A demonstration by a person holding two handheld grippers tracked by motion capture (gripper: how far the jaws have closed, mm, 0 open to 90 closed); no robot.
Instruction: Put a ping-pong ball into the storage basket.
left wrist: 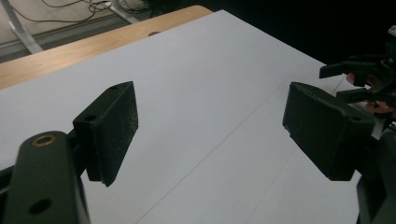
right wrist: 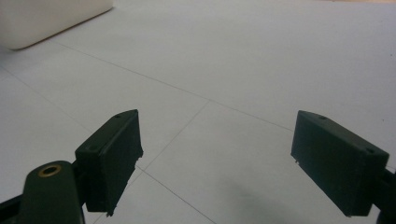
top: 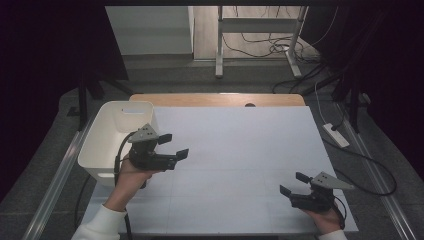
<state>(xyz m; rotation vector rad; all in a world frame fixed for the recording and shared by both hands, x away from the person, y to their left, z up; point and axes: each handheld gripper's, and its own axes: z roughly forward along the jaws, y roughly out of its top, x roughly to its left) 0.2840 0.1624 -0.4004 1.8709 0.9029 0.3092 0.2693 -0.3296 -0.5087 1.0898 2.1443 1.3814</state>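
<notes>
The white bin [top: 116,137] stands at the left edge of the bench [top: 240,150], its open top facing up and its inside showing nothing from the high view. It is the thing nearest the left tool [top: 172,146], which hangs just beside the bin's right wall, over the white sheet that covers the bench. The left hand [top: 131,172] holds this tool level, jaws pointing toward the middle of the bench and spread apart with nothing between them. In the left gripper view the two black pads [left wrist: 114,128] stand wide, bare white surface between them, and the wooden strip [left wrist: 93,44] at the far side of the bench shows beyond.

The right tool [top: 295,183] sits low near the front right corner of the bench, well apart from the bin, held by the right hand [top: 325,217]. Its jaws too are spread and grip nothing. In the right gripper view the pads [right wrist: 116,149] frame the white sheet with its faint seam lines, and a corner of the bin [right wrist: 46,21] appears at the top left.
</notes>
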